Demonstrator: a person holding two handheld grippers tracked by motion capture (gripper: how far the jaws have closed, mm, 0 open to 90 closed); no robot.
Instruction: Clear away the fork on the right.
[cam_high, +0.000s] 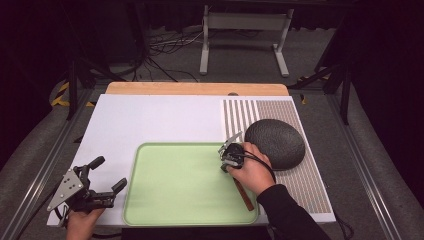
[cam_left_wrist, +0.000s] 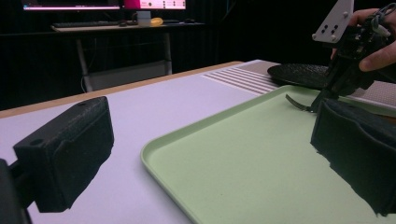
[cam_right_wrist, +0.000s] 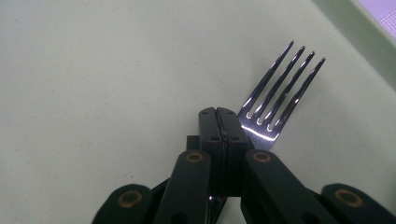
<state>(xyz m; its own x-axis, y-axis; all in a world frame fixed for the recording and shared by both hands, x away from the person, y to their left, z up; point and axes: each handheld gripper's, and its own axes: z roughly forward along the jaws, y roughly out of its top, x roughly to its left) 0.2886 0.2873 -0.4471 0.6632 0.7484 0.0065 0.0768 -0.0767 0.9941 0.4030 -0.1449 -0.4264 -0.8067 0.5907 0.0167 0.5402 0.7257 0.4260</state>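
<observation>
Over the green tray (cam_high: 185, 185): right gripper (cam_right_wrist: 219, 122) pressed together, pinching a fork (cam_right_wrist: 275, 100); beside the tray's left edge, left gripper (cam_high: 107, 172) spread.

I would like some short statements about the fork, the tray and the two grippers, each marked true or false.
1. The right gripper is shut on a metal fork. True.
2. The fork has three tines. False: four tines show in the right gripper view.
3. The fork is held over the green tray. True.
4. The left gripper is clamped on the tray's rim. False: its jaws stand open and apart from the tray, over the white table surface.
5. The dark oval bowl-like object sits inside the tray. False: it sits outside the tray, to its right, on the striped mat.
</observation>
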